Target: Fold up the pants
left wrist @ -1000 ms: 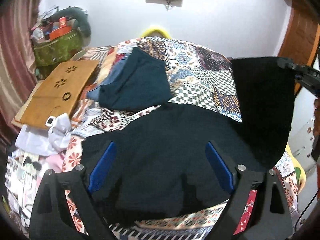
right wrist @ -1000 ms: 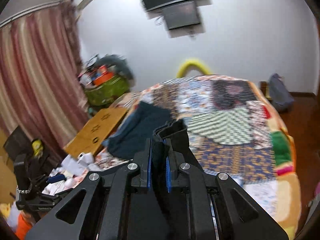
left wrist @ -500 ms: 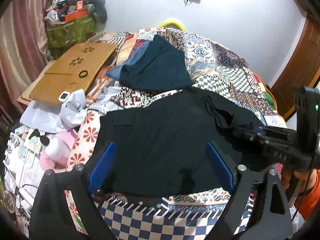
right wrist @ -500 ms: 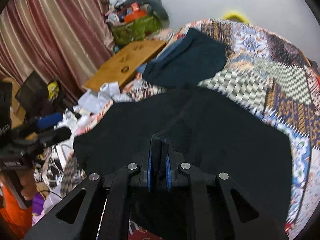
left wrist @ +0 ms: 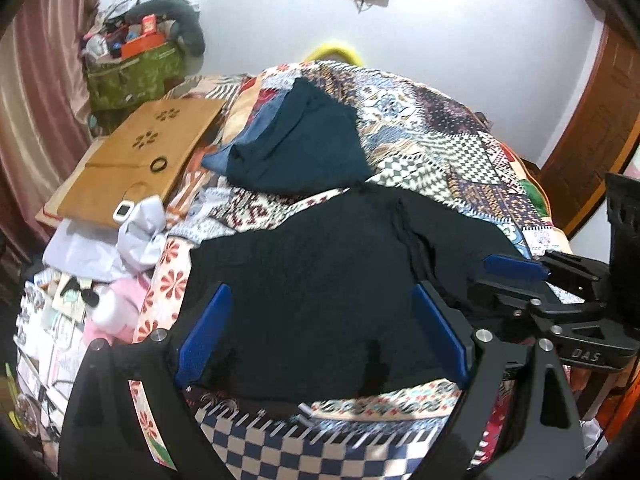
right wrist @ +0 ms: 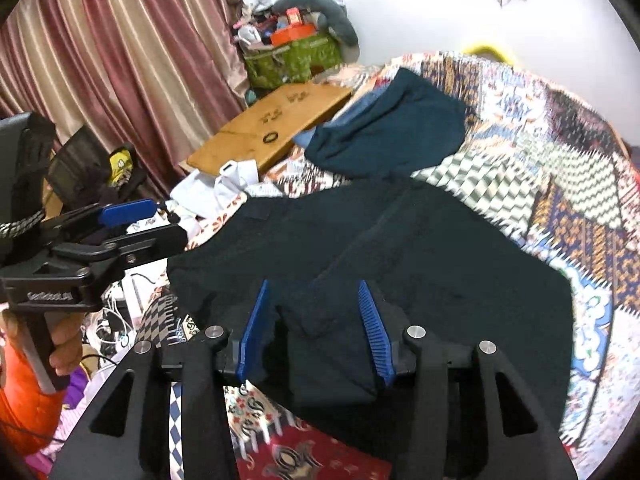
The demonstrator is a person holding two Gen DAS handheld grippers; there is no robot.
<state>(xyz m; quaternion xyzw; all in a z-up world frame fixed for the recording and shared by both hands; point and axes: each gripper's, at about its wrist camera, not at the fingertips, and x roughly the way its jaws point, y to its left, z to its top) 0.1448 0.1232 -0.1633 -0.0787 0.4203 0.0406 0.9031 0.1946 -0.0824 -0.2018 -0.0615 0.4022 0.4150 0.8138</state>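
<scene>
The black pants (left wrist: 320, 272) lie folded over themselves on the patchwork quilt (left wrist: 460, 152), near the bed's front edge. My left gripper (left wrist: 320, 292) hovers above their near part, open wide, its blue pads well apart and off the cloth. In the right wrist view the pants (right wrist: 420, 260) fill the middle. My right gripper (right wrist: 312, 292) is low over them and its jaws are opening. A fold of black cloth lies loose between the pads, which do not press on it. Each gripper shows in the other's view: the right gripper (left wrist: 492, 280) at the pants' right edge, the left gripper (right wrist: 160, 224) at their left.
A dark teal garment (left wrist: 304, 148) lies on blue cloth further back on the bed. A wooden board (left wrist: 140, 160), white cloth (left wrist: 136, 232) and a pink toy (left wrist: 116, 308) crowd the left side. A stuffed green bag (left wrist: 132, 76) and curtains (right wrist: 120, 60) stand behind.
The right gripper swung the lifted end of the pants down onto the rest of them, then its jaws parted and let the cloth go. The left gripper stayed open.
</scene>
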